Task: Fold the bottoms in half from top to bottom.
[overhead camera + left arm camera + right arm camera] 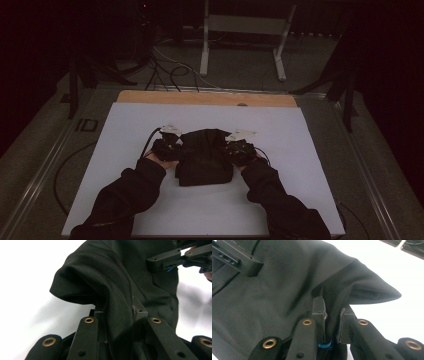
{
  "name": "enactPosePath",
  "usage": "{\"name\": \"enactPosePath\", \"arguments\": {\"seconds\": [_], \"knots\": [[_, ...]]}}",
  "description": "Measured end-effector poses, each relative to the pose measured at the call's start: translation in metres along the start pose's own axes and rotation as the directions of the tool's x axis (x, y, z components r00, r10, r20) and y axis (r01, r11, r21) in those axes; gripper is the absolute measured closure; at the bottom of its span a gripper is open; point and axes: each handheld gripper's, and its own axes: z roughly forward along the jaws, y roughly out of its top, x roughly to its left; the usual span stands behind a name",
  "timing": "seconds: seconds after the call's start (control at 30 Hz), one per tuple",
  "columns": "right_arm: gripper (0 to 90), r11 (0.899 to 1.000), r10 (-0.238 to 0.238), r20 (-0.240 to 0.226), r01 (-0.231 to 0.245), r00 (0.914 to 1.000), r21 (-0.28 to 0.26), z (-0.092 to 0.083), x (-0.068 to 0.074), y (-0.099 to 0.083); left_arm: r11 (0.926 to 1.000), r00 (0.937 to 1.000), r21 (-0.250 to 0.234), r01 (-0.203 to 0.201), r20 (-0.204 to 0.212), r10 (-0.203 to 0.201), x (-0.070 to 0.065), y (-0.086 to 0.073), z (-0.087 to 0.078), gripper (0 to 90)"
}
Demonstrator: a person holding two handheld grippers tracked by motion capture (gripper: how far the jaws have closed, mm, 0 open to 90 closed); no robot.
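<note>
Mid-fold: black garment [205, 156] lies bunched at the centre of the white table [125, 125], near edge partly doubled; flattening and the final folds look left to do. Your left gripper [167, 146] and right gripper [239, 148] each pinch a fold, jaws nearly closed on cloth. Dim light hides the garment's type and layers

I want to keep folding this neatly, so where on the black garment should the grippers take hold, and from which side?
Probably where they hold it now: the left gripper and right gripper each pinch a side edge fold of the black garment on the white table, coming in from its outer sides. The raised folded edges there give the jaws something to bite.
</note>
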Motion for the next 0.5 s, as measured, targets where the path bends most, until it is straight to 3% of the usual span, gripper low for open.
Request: {"name": "enactPosePath", "arguments": {"seconds": [0.2, 0.5], "knots": [[79.7, 1.0, 0.02, 0.011, -0.02, 0.9997, 0.003, 0.007, -0.006, 0.0, 1.0, 1.0, 0.003, -0.004, -0.008, 0.004, 0.008, 0.003, 0.008, 73.9], [79.7, 0.999, 0.044, 0.039, -0.045, 0.9983, 0.024, 0.015, -0.013, -0.001, 0.9997, 0.9996, 0.007, 0.025, -0.012, -0.025, 0.02, 0.003, 0.017, 73.8]]}}
